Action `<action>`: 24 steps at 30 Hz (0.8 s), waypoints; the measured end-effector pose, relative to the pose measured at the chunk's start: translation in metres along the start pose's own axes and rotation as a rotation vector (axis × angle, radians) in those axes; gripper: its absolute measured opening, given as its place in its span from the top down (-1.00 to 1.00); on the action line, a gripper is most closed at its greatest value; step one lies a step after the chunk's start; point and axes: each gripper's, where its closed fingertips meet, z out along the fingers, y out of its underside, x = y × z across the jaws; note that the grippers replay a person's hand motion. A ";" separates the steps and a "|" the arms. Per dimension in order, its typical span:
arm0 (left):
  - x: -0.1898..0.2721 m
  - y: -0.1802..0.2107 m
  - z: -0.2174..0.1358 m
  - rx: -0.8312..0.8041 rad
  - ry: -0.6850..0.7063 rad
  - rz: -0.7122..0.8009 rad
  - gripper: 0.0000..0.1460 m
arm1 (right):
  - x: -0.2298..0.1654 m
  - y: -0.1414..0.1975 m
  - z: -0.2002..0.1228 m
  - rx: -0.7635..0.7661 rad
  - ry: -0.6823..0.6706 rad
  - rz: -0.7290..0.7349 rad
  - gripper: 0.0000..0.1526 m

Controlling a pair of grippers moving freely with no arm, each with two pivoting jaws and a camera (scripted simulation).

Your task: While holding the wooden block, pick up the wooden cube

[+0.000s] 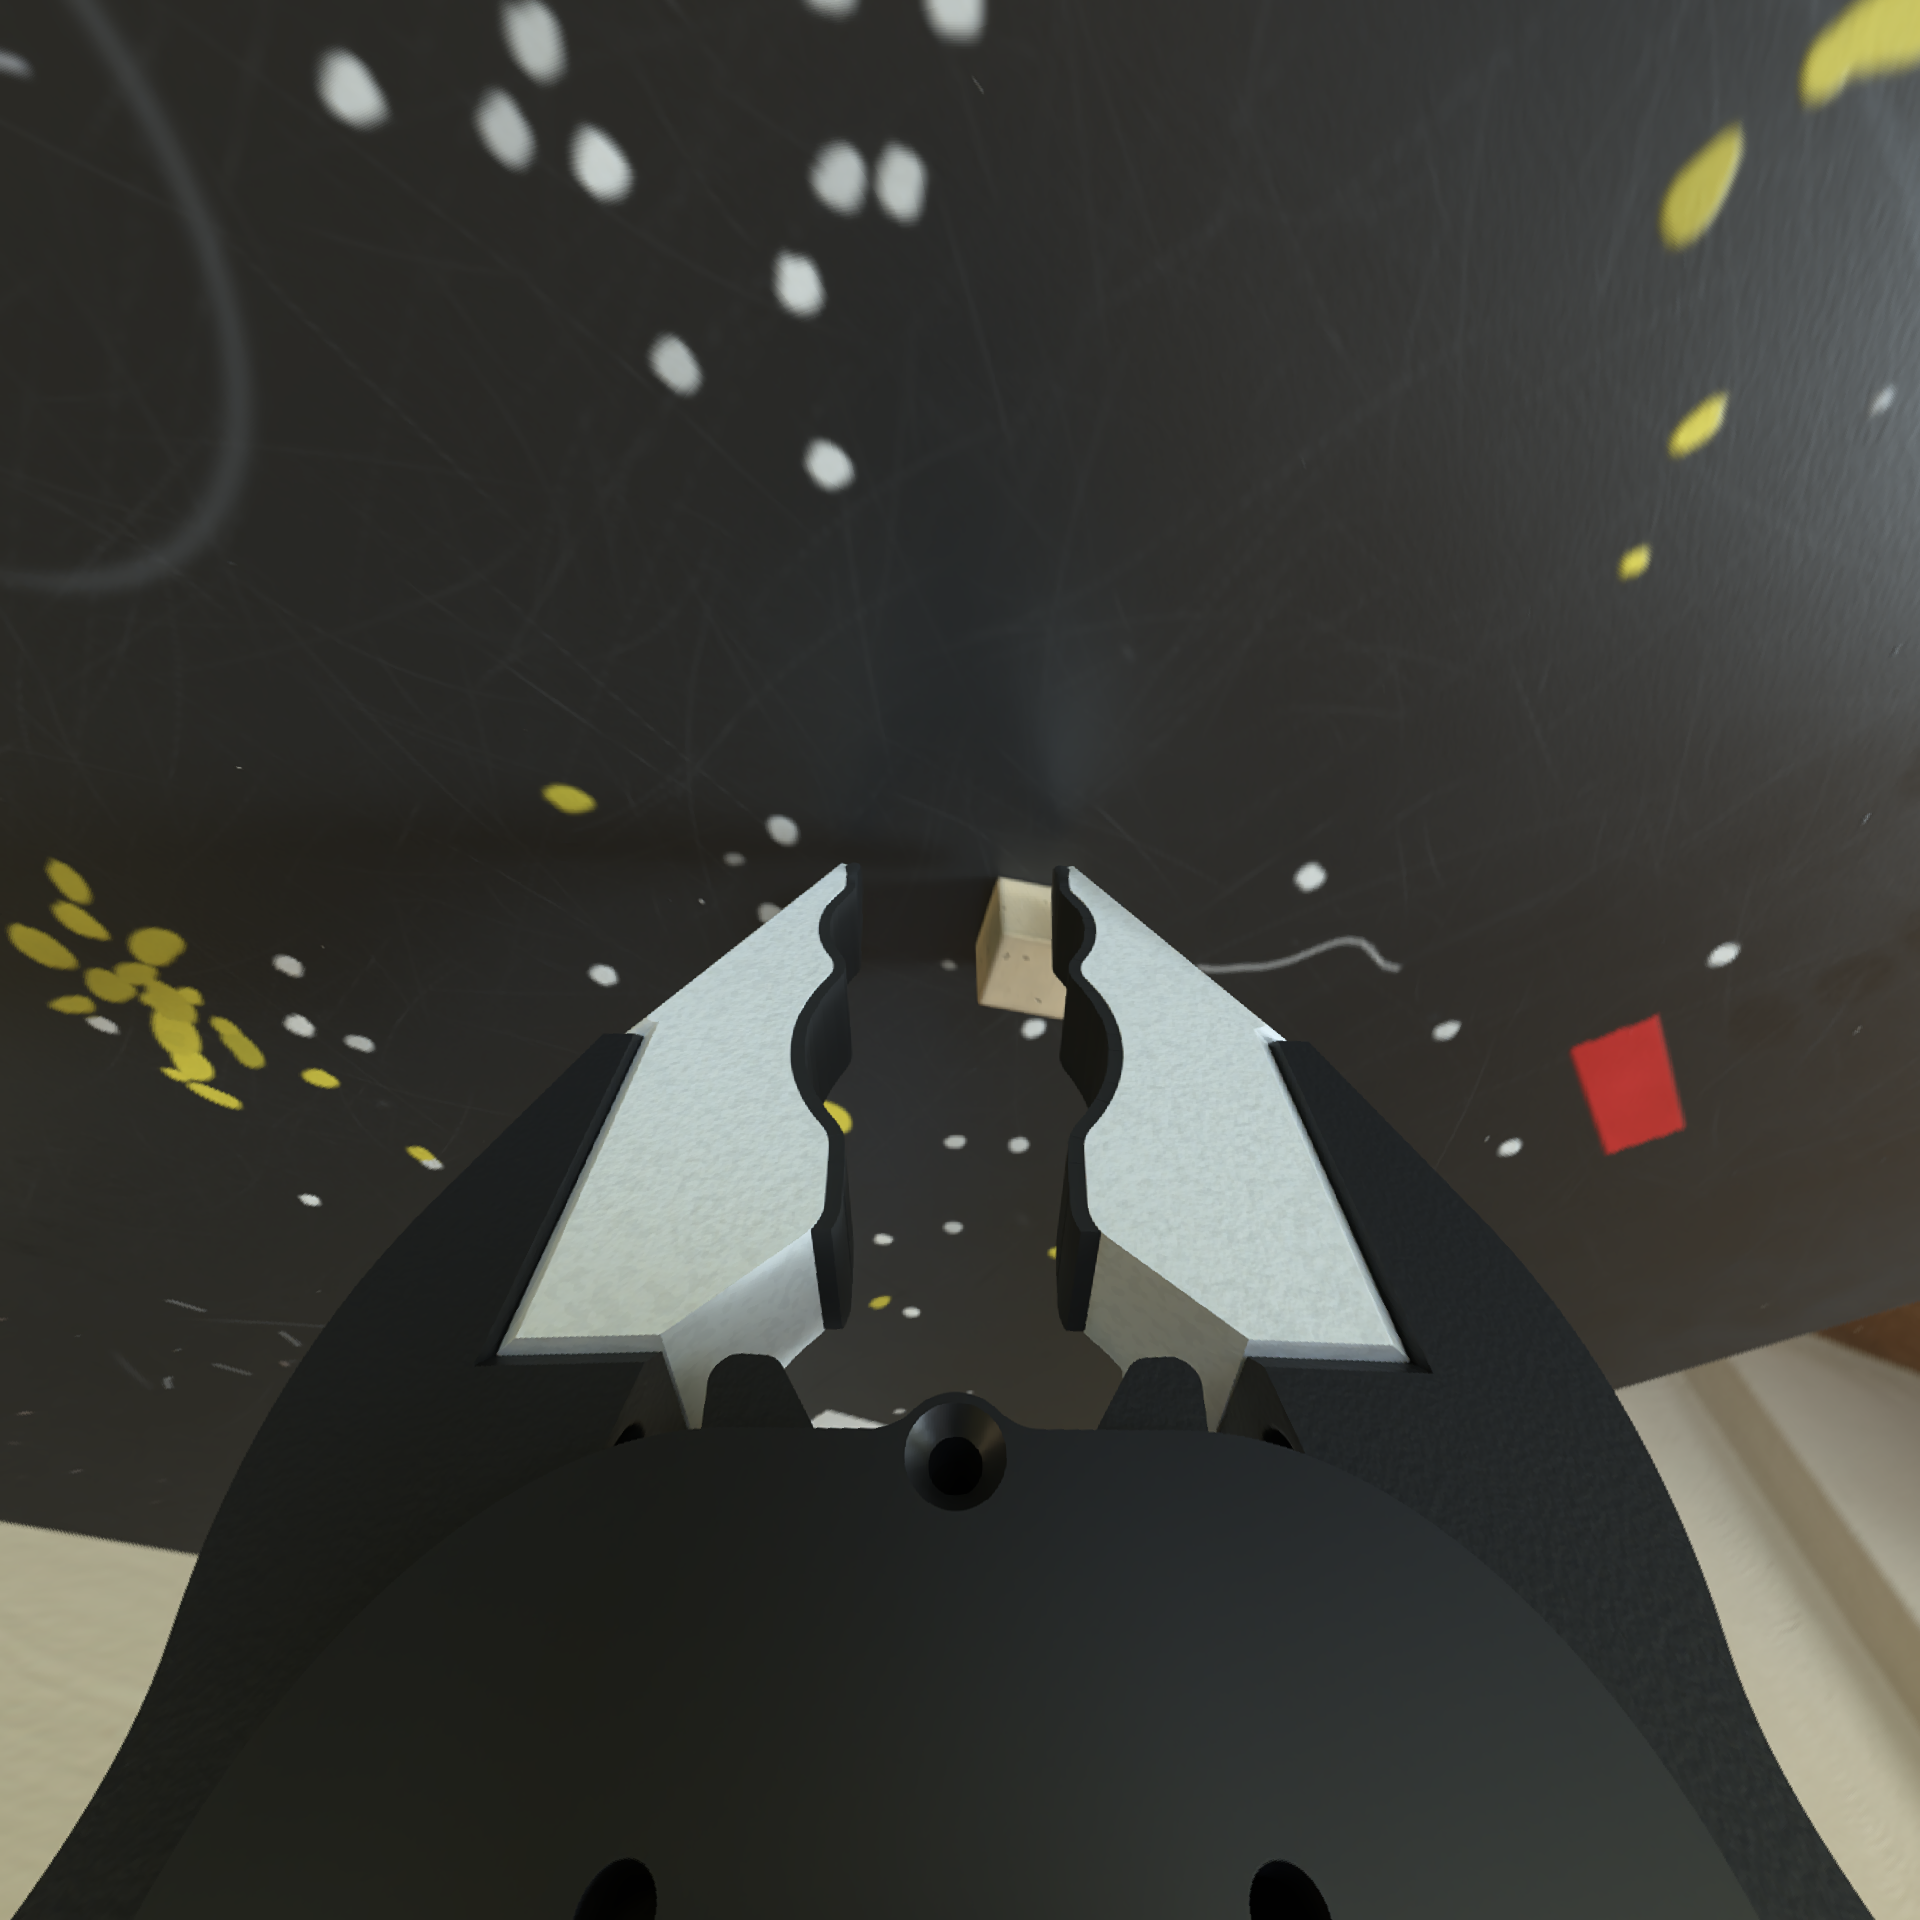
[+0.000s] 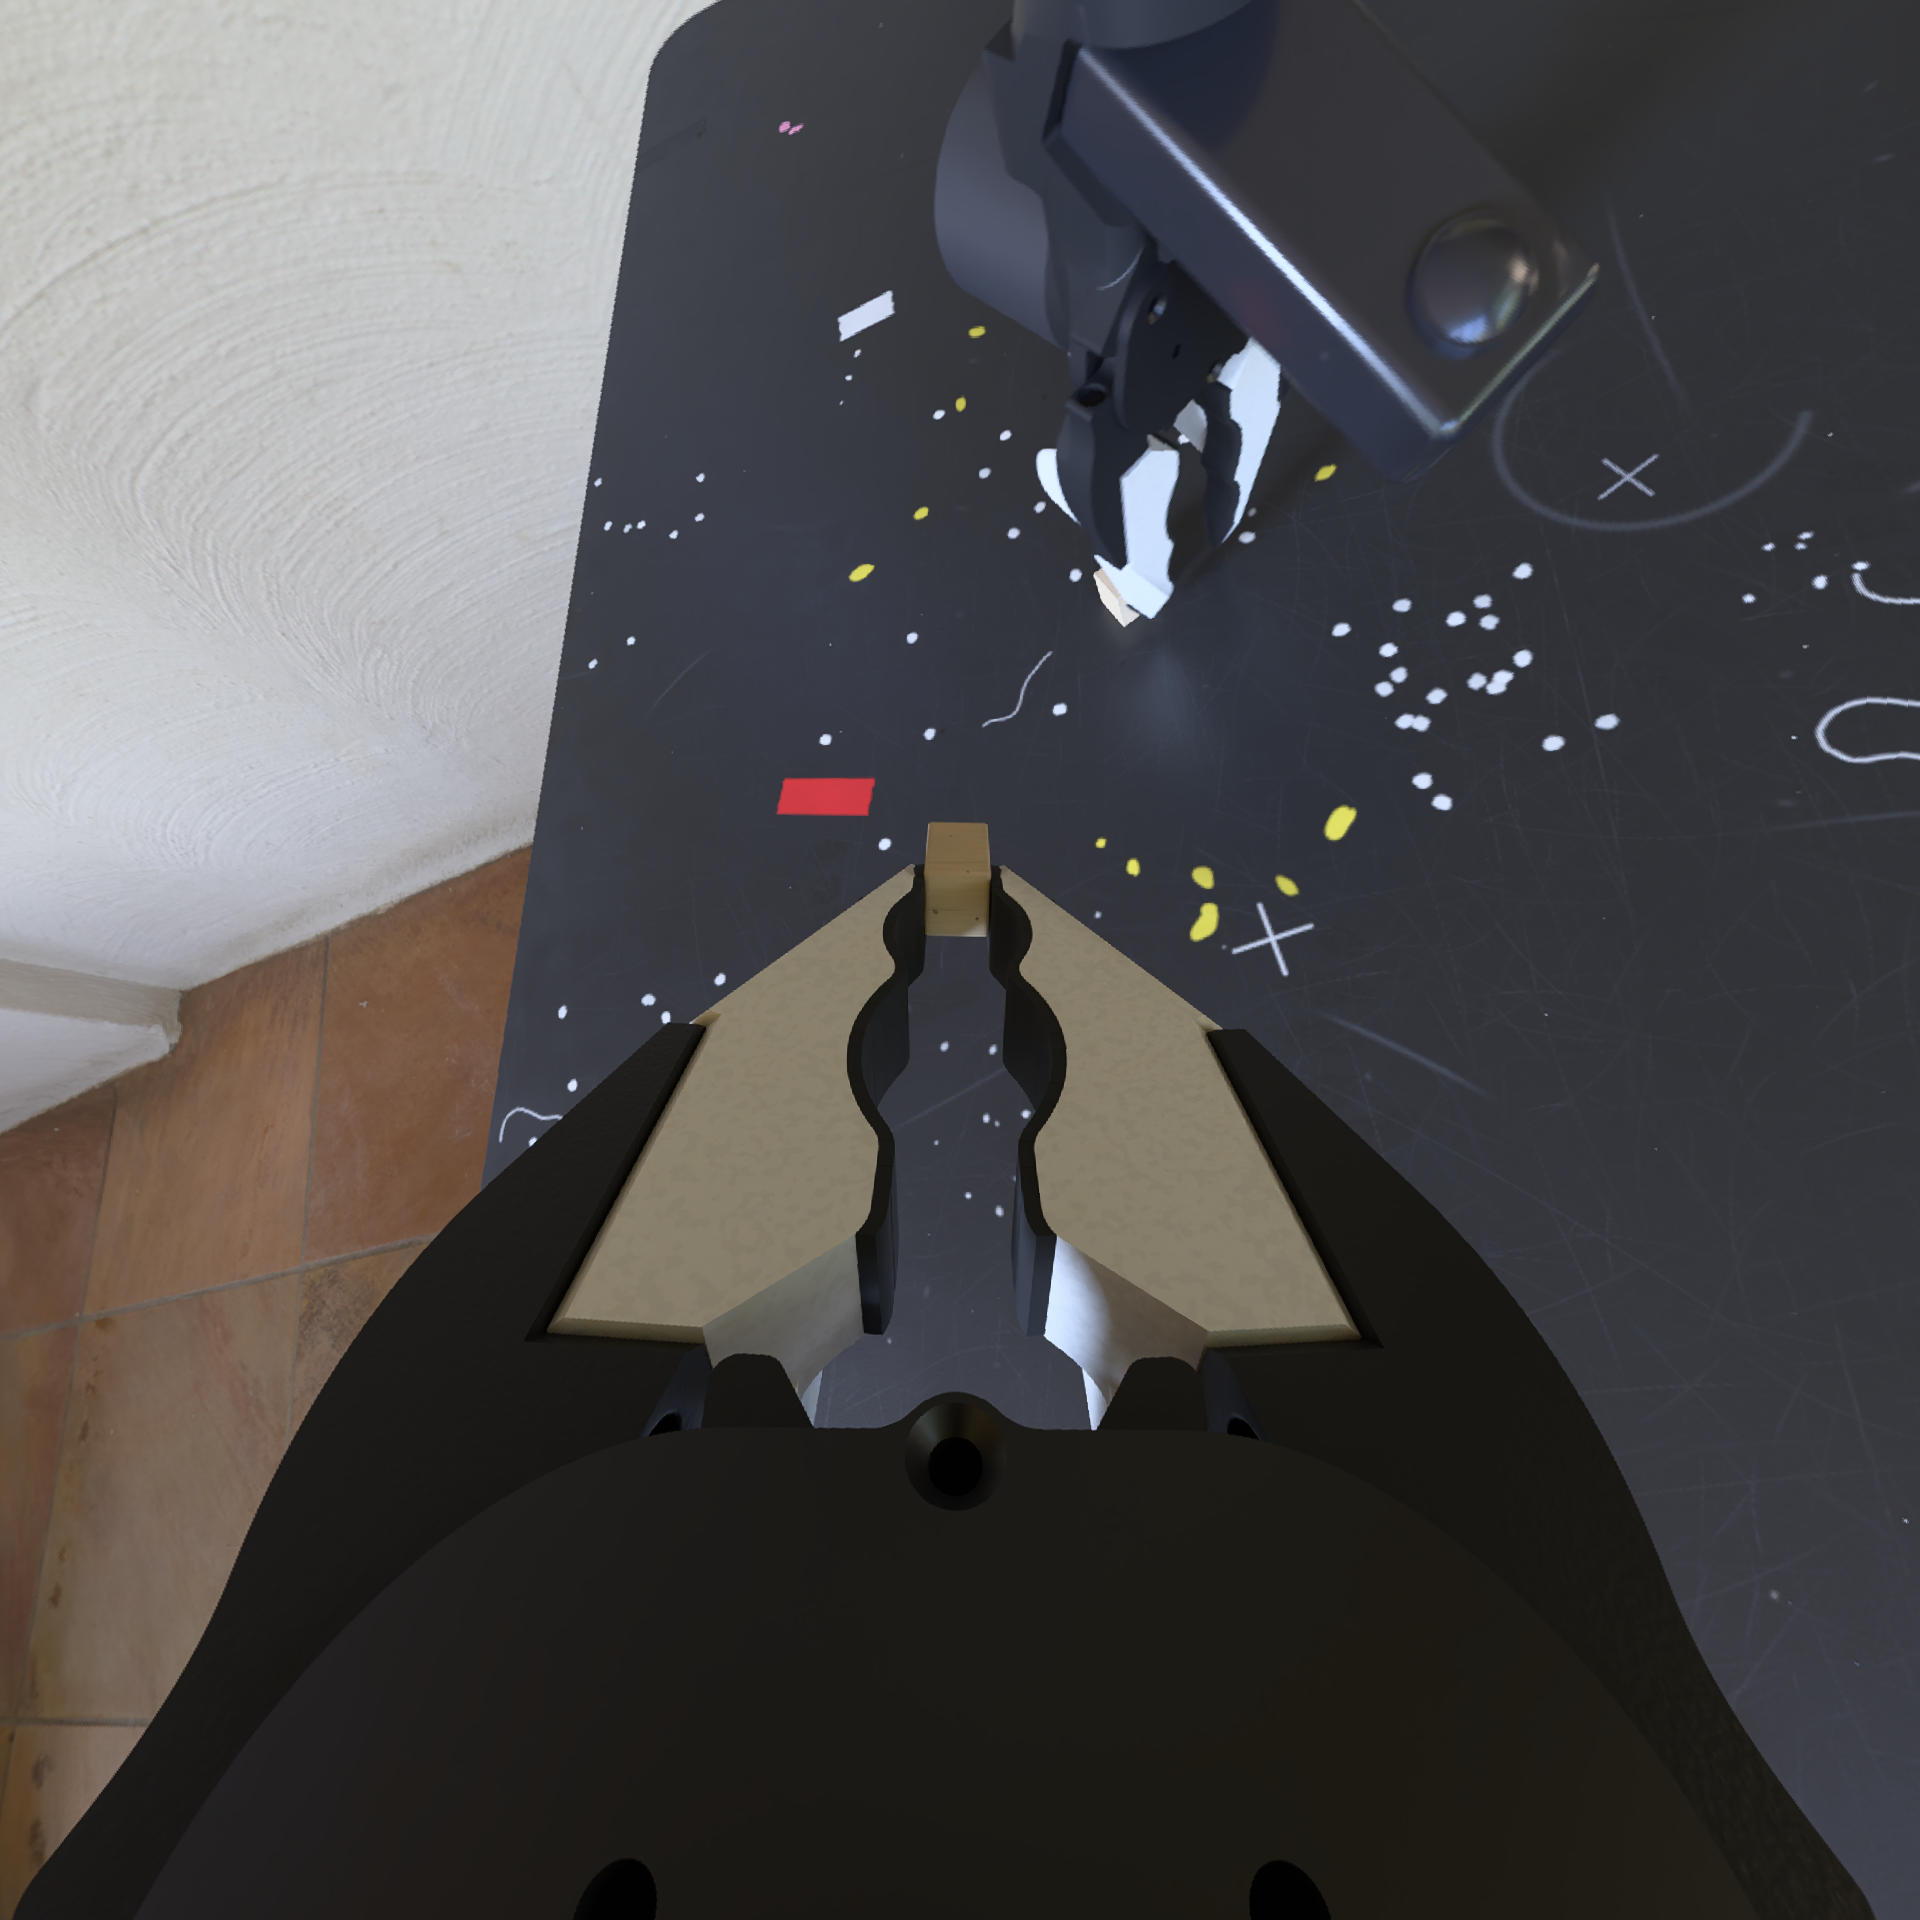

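Left wrist view showed a dark table (image 1: pixel 416 644) scratched all over, with yellow paint spots (image 1: pixel 145 987) clustered at the far left and white dots scattered across the middle. The left gripper (image 1: pixel 954 883) pointed down at this surface, its white fingers (image 1: pixel 727 1122) standing apart with a clear gap between them. Between the fingertips sat the wooden cube (image 1: pixel 1016 961), small and pale beige with a few tiny dark specks on its faces; it lay against the inner edge of the right-hand finger, while the other finger stood clear of it. The cube rested on the table. Farther right lay a thin white squiggle (image 1: pixel 1309 951), then a red rectangle (image 1: pixel 1626 1086) flat on the surface.

In the right wrist view, a cream wall (image 2: pixel 260 416) and brown floor tiles (image 2: pixel 260 1195) filled the left side, beside the table's edge (image 2: pixel 540 935). A red patch (image 2: pixel 826 797) lay just left of the right gripper (image 2: pixel 956 883), whose tan fingers (image 2: pixel 758 1132) were clamped on the wooden block (image 2: pixel 956 878), a light tan piece with square edges, held at the tips above the table. Beyond it, higher in the view, the left gripper (image 2: pixel 1138 592) reached down with the pale cube (image 2: pixel 1117 603) at its tips. White crosses (image 2: pixel 1273 935) and loops marked the table to the right.
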 end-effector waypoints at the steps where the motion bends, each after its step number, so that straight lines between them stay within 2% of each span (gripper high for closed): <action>1: 0.002 0.004 0.000 -0.015 -0.004 0.024 0.47 | 0.000 0.000 0.000 0.000 0.002 0.000 0.87; 4: 0.010 0.021 0.002 -0.095 -0.013 0.083 0.37 | 0.001 0.000 -0.002 0.001 0.006 -0.001 0.87; 7: 0.015 0.031 0.003 -0.138 -0.031 0.158 0.35 | 0.002 0.000 -0.003 0.006 0.010 -0.003 0.87; 11: 0.017 0.036 0.003 -0.135 -0.037 0.223 0.56 | 0.003 0.000 -0.006 0.012 0.021 -0.006 0.87; 14: 0.015 0.035 0.003 -0.112 -0.030 0.199 0.65 | 0.003 0.000 -0.007 0.013 0.030 -0.008 0.87; 19: 0.014 0.033 0.002 -0.078 0.051 0.116 0.66 | 0.004 0.001 -0.008 0.009 0.040 -0.013 0.87; 24: 0.013 0.029 0.002 -0.050 0.042 0.136 0.67 | 0.004 0.001 -0.010 0.014 0.041 -0.014 0.87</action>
